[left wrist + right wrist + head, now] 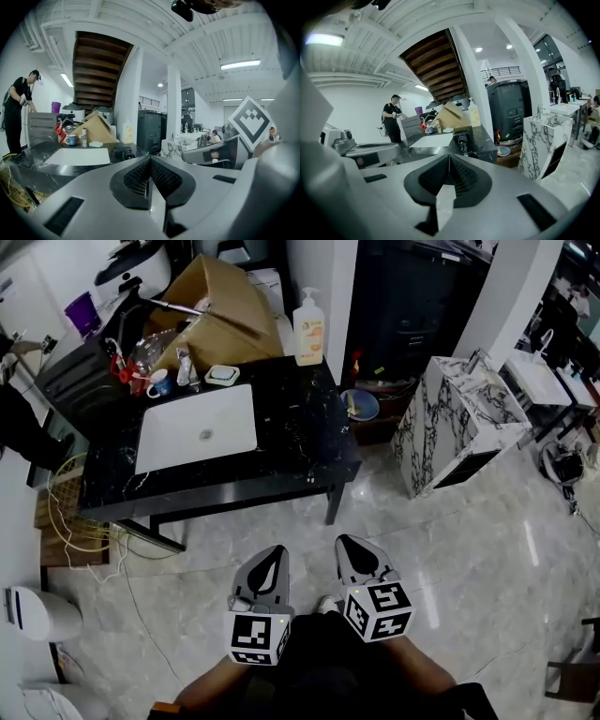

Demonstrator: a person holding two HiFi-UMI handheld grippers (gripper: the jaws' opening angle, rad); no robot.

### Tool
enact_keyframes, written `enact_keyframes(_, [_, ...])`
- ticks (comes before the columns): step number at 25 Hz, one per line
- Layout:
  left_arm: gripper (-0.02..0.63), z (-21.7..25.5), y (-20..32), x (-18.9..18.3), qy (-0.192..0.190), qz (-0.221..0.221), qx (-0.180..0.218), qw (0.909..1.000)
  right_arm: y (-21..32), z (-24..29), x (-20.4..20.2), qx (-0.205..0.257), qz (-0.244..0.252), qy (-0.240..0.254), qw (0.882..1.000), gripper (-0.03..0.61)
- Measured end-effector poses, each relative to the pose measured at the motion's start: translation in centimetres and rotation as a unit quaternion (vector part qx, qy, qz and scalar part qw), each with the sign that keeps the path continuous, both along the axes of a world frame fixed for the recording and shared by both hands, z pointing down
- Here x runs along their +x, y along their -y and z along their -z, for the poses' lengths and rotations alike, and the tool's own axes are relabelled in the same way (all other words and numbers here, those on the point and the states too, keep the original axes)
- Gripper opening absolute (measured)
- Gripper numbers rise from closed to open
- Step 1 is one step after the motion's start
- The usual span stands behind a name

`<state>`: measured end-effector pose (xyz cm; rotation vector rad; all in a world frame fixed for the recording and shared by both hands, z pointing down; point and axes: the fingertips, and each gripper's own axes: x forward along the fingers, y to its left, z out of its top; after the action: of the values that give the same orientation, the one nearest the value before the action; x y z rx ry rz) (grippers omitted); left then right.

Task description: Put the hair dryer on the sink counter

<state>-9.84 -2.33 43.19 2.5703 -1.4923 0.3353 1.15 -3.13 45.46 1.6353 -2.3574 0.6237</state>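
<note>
I have both grippers low and close to my body over the pale floor, well apart from the counter (302, 442). The left gripper (277, 553) has its jaws pressed together with nothing between them, and the right gripper (346, 542) is the same: closed up tight and empty. The 2 sit side by side, tips aimed toward the counter. The hair dryer (462, 140) already lies on the black marble top, near the front right corner beside the white sink (197, 427), with its cord bunched at it. From my head view it is hard to pick out, black on black. Along the back of the counter I see a soap bottle (308, 329), a cardboard box (220, 310), a soap dish (222, 375) and a cup (159, 383). To the right stands a marble cabinet (457, 423), with a blue bowl (360, 405) on a low shelf between it and the counter. A person (392, 123) in black stands at the counter's far left end.
</note>
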Motion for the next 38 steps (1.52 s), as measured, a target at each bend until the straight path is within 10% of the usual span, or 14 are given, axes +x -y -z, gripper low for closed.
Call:
enact_keyframes(11, [0.009, -0.2, -3.1, -5.7, 0.011, -0.015, 0.004, 0.9998, -4.6, 0.3, -5.5, 0.002, -0.023, 0.011, 1.000, 0.017])
enact_keyframes(38, [0.008, 0.3, -4.1, -5.8, -0.001, -0.023, 0.010, 0.9997, -5.8, 1.0, -5.8, 0.010, -0.029, 0.006, 1.000, 0.014])
